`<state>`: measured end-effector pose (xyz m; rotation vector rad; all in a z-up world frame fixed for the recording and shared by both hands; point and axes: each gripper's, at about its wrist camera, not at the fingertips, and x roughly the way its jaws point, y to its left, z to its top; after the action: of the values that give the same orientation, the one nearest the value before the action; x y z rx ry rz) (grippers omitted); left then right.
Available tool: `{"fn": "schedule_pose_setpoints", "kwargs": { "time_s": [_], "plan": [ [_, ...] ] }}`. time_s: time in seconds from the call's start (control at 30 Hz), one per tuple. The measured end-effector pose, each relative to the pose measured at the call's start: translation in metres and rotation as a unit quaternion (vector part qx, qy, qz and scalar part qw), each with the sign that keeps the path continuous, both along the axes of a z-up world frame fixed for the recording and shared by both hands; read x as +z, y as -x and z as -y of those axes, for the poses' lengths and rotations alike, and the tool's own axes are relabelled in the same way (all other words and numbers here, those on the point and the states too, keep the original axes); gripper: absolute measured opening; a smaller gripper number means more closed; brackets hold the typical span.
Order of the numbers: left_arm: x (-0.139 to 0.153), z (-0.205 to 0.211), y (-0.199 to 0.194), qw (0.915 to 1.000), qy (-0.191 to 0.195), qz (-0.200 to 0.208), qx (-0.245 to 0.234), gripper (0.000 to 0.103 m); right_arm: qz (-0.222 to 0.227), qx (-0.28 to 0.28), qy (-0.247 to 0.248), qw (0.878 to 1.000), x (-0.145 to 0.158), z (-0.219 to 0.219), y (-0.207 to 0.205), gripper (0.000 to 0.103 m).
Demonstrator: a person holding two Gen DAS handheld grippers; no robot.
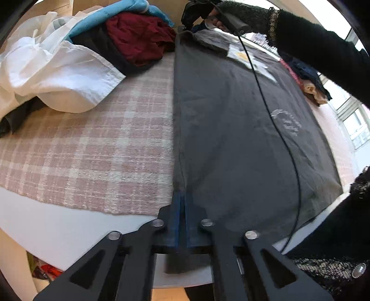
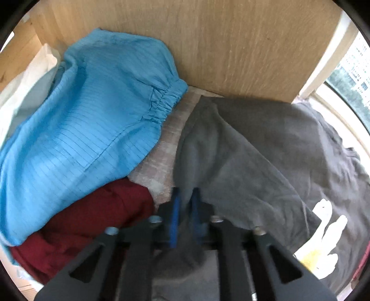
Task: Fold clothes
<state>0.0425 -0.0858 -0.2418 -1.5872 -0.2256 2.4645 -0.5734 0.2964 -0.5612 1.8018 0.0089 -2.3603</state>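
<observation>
A dark grey T-shirt (image 1: 233,129) with a white print lies flat and stretched lengthwise on the pink plaid cloth (image 1: 92,148). My left gripper (image 1: 182,196) is shut on its near left corner at the table's front edge. My right gripper (image 1: 189,22) is at the far end, shut on the shirt's far left corner. In the right wrist view the right gripper (image 2: 185,196) pinches a fold of the grey shirt (image 2: 254,150) between its blue pads (image 2: 175,208).
A pile of clothes sits at the far left: a white shirt (image 1: 57,76), a dark red garment (image 1: 138,39) and a blue garment (image 2: 87,129). More clothes (image 1: 309,81) lie at the right. A wooden panel (image 2: 231,46) stands behind. A black cable (image 1: 284,143) crosses the shirt.
</observation>
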Motion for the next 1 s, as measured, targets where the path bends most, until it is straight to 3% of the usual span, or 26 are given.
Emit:
{"fn": "schedule_pose_setpoints", "kwargs": {
  "time_s": [0.2, 0.33, 0.4, 0.53, 0.63, 0.73, 0.8, 1.0],
  "plan": [
    [0.012, -0.008, -0.005, 0.9996, 0.006, -0.018, -0.019, 0.002, 0.007, -0.030, 0.093, 0.995, 0.013, -0.027, -0.008, 0.005],
    [0.014, -0.011, -0.007, 0.9991, 0.031, -0.016, -0.025, 0.002, 0.012, -0.018, 0.079, 0.997, 0.020, -0.020, -0.017, 0.012],
    [0.015, -0.012, -0.006, 0.9991, 0.030, -0.017, -0.023, 0.002, 0.005, -0.007, 0.070, 0.997, 0.025, -0.009, -0.021, 0.034],
    [0.015, -0.016, -0.007, 0.9988, 0.035, -0.020, -0.027, 0.002, 0.015, 0.006, 0.015, 1.000, 0.021, 0.016, -0.026, 0.037],
    [0.016, -0.019, -0.007, 0.9987, 0.036, -0.023, -0.029, 0.002, 0.034, 0.000, 0.009, 0.999, 0.013, 0.024, -0.028, 0.037],
    [0.015, -0.019, -0.009, 0.9985, 0.039, -0.024, -0.030, 0.002, 0.044, -0.013, -0.020, 0.999, 0.002, 0.026, -0.030, 0.033],
    [0.016, -0.019, -0.010, 0.9986, 0.035, -0.025, -0.030, 0.002, 0.050, -0.017, -0.012, 0.999, -0.004, 0.024, -0.032, 0.008],
    [0.025, -0.025, -0.015, 0.9981, 0.029, -0.034, -0.042, 0.002, 0.022, -0.031, 0.071, 0.997, 0.015, -0.008, -0.053, 0.004]
  ]
}}
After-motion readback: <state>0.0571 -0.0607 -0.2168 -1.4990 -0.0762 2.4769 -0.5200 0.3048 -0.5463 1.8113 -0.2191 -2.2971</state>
